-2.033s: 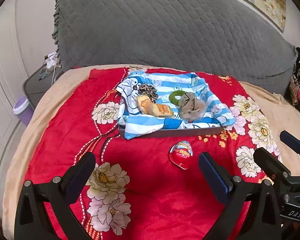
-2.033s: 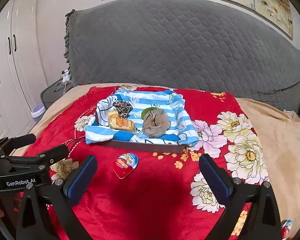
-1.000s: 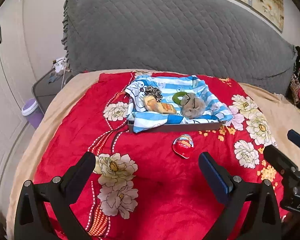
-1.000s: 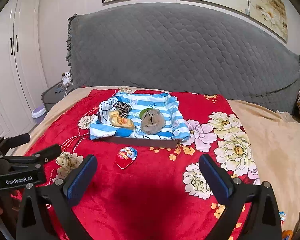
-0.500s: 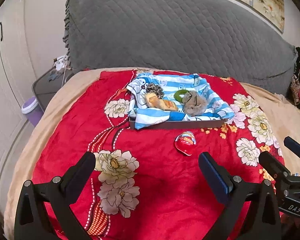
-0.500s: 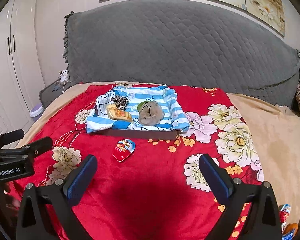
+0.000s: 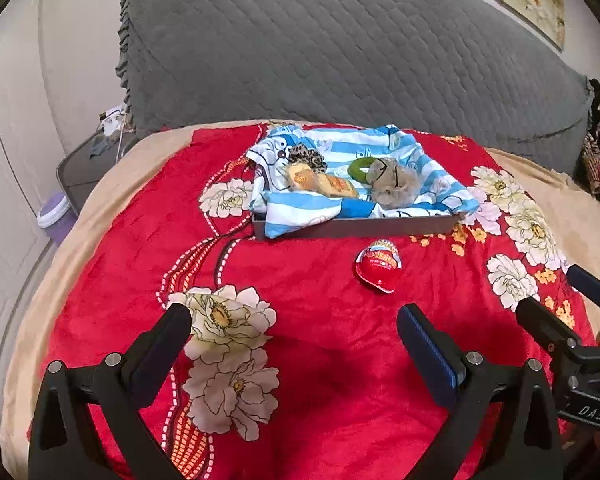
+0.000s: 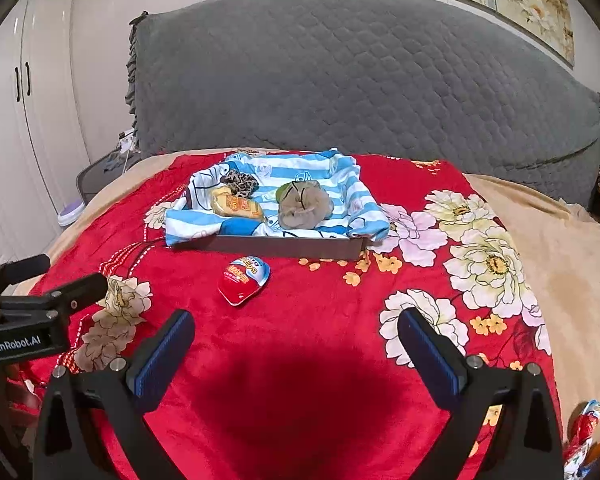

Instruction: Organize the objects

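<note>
A red egg-shaped candy pack (image 7: 378, 265) (image 8: 243, 277) lies on the red flowered blanket, just in front of a dark tray (image 7: 360, 227) (image 8: 284, 246). A blue-striped cloth (image 7: 432, 168) (image 8: 340, 184) lines the tray. On it lie a yellow snack bag (image 7: 320, 182) (image 8: 236, 205), a leopard-print scrunchie (image 7: 306, 156) (image 8: 241, 181), a green ring (image 7: 358, 167) and a grey-brown fuzzy scrunchie (image 7: 392, 186) (image 8: 304, 205). My left gripper (image 7: 294, 336) and right gripper (image 8: 296, 334) both hover open and empty over the blanket, short of the candy pack.
A grey quilted headboard (image 8: 360, 88) stands behind the bed. White wardrobe doors (image 8: 16, 120) and a purple bin (image 7: 54, 211) are at the left. Beige bedding (image 8: 572, 260) lies to the right. More wrapped items (image 8: 584, 428) sit at the blanket's near right corner.
Both grippers have drawn back from the tray, then eased forward a little. Their jaws stayed open. The candy pack and the tray's contents have not moved.
</note>
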Demonstrator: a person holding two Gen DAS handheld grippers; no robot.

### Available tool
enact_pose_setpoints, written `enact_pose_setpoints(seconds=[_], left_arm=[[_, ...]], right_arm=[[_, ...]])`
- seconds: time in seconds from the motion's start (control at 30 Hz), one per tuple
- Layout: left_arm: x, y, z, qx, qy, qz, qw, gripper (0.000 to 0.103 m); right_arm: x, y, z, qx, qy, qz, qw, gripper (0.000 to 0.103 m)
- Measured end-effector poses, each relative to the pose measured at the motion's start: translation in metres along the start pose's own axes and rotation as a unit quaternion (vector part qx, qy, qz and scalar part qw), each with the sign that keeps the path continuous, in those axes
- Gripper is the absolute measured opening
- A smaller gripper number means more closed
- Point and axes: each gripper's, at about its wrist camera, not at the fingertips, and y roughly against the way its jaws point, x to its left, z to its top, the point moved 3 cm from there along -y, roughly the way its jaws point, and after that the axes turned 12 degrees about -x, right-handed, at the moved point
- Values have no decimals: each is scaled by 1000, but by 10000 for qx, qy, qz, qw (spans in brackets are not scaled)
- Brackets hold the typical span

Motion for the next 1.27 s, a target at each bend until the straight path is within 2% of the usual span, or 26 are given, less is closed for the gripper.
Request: enact_pose_setpoints(seconds=[0.27, 0.4, 0.57, 0.8, 0.97, 1.27], left_arm=[[-2, -23, -18, 117, -63, 32, 9999, 102], [-2, -34, -26, 189, -69, 23, 9998, 102], [-4, -45, -34, 230, -61, -27, 9997, 102], [-6, -59, -42, 298, -75, -33, 9995, 102], [-3, -71, -50, 390, -31, 11, 9992, 102], [-4, -76, -54, 376, -122, -19, 9992, 102]], right_arm=[[-3, -14, -16, -5, 6, 18, 10000, 102], [-7, -21, -24, 52, -190, 68, 9998, 102], [-12, -28, -34, 75, -101, -79, 9999, 102], [-6, -39, -48, 181, 153, 33, 9997, 102], [-7, -46, -58, 386, 116, 2, 9992, 102], [-9, -51, -62, 465, 92, -78, 9988, 102]])
